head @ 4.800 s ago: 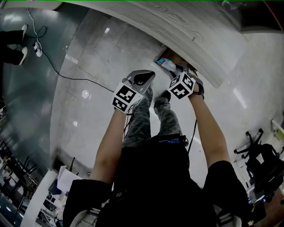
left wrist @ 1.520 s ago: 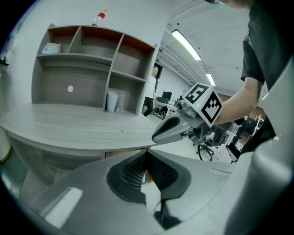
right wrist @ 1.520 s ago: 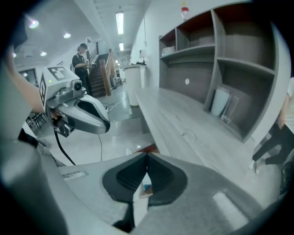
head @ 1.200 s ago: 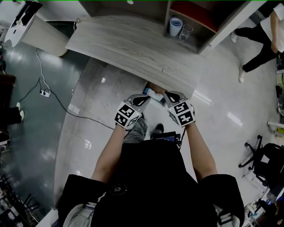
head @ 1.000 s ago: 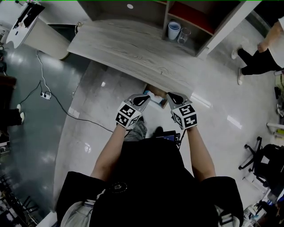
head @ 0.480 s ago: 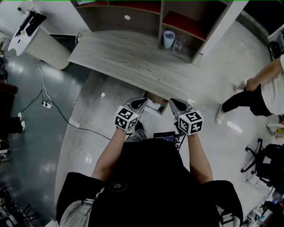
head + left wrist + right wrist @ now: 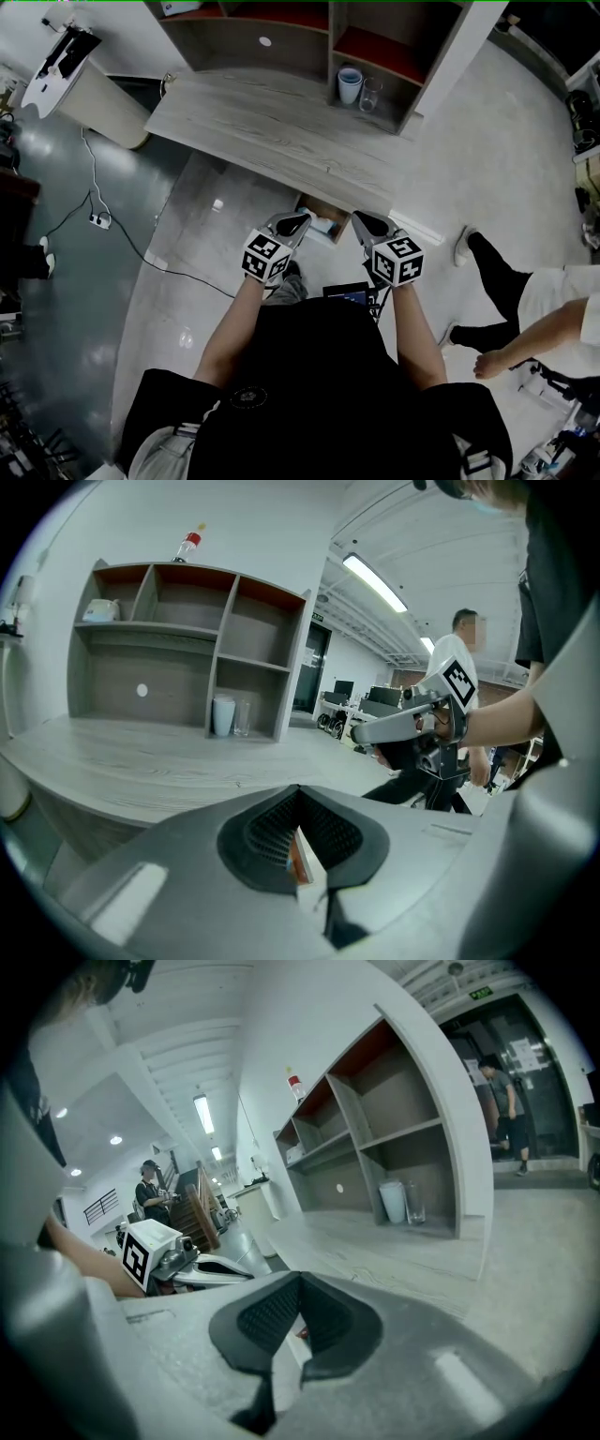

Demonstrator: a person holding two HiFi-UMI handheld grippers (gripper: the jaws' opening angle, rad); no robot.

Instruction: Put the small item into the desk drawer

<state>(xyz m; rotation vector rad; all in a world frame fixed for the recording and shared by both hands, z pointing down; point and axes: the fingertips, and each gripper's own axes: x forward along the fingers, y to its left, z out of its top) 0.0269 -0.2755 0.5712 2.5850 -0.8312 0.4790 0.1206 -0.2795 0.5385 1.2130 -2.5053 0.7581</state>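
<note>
The desk drawer (image 7: 312, 208) stands partly open under the front edge of the grey wooden desk (image 7: 272, 122). A blue and white small item (image 7: 323, 225) lies inside it. My left gripper (image 7: 302, 220) hovers at the drawer's left side, jaws shut with nothing held. My right gripper (image 7: 360, 221) hangs at the drawer's right side, also shut and empty. In the left gripper view my left gripper (image 7: 300, 791) points over the desktop (image 7: 141, 757), with the right gripper (image 7: 412, 719) beside it. The right gripper view shows its shut tips (image 7: 300, 1281) and the left gripper (image 7: 192, 1267).
A shelf unit (image 7: 281, 37) sits on the desk's back, holding a white cup (image 7: 350, 84) and a glass (image 7: 370, 94). A person (image 7: 525, 300) walks on the floor at the right. A cable (image 7: 122, 234) runs across the floor at the left, near a white bin (image 7: 94, 94).
Both grippers have drawn back from the drawer toward my body, the right one rising a little. The view has tipped up, showing more shelf. A person has walked across the right side.
</note>
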